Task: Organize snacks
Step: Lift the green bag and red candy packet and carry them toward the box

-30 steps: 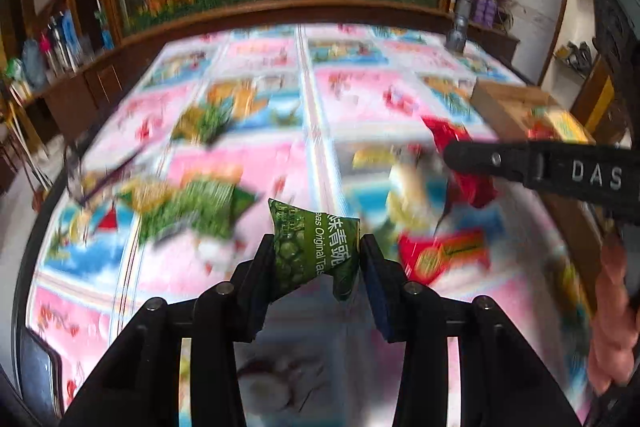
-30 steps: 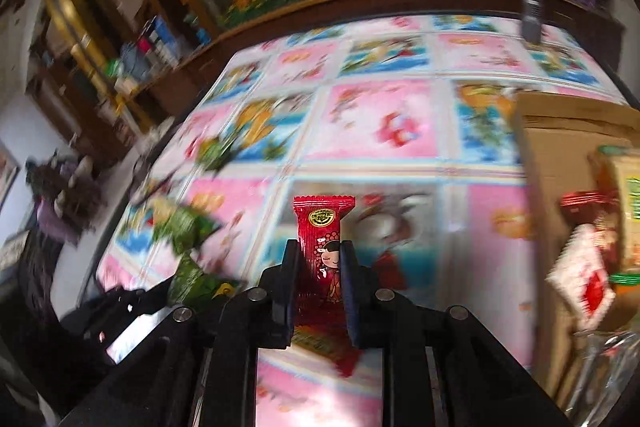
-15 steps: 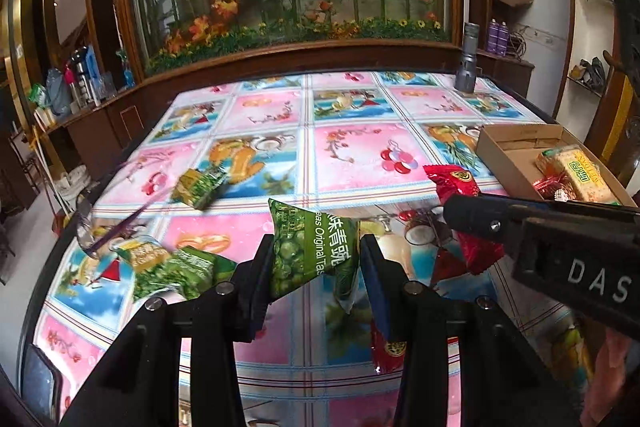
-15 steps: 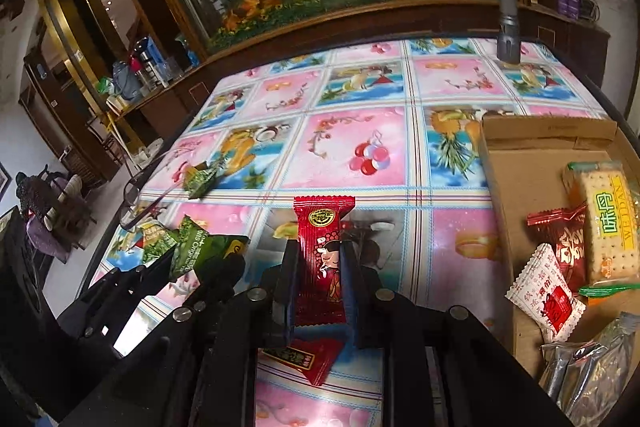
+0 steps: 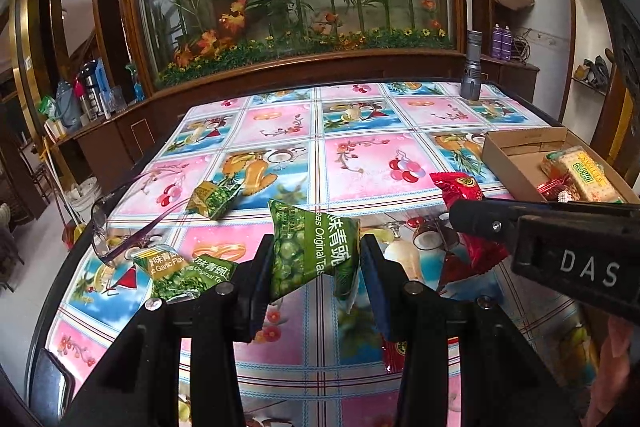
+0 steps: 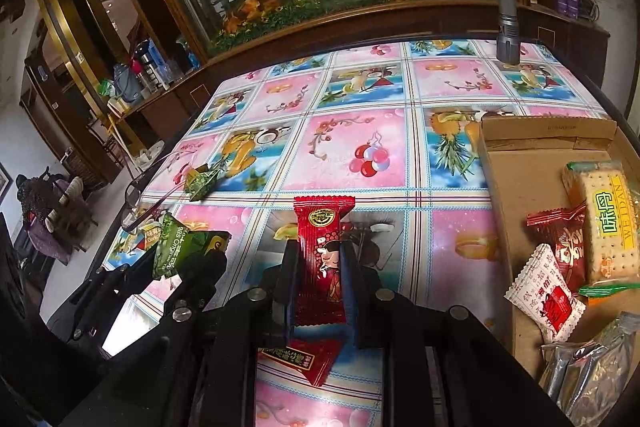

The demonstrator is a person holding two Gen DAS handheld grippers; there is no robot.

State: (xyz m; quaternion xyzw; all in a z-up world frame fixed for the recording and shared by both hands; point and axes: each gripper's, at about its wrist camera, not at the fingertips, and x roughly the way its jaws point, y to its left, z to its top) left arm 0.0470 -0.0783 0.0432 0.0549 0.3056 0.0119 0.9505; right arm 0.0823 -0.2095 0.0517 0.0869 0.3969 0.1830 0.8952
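Note:
My left gripper [image 5: 316,259] is shut on a green pea snack packet [image 5: 308,247] and holds it above the table. My right gripper [image 6: 320,267] is shut on a red snack packet [image 6: 322,247], also lifted; it shows in the left wrist view [image 5: 460,187] too. A cardboard box [image 6: 520,179] at the right holds a cracker pack [image 6: 608,223], a red packet [image 6: 560,239], a white sachet [image 6: 544,295] and silver packets [image 6: 592,363]. More green packets [image 5: 184,271] and one more [image 5: 212,197] lie at the table's left. Another red packet [image 6: 300,359] lies under my right gripper.
A pair of glasses [image 5: 120,219] lies at the table's left edge. A grey flashlight [image 5: 472,67] stands at the far right corner. The floral tablecloth [image 5: 360,147] covers the table; a planter wall stands behind it.
Both grippers have risen and tilted up with their packets still held; the table looks farther below. The view has gone from blurred to sharp.

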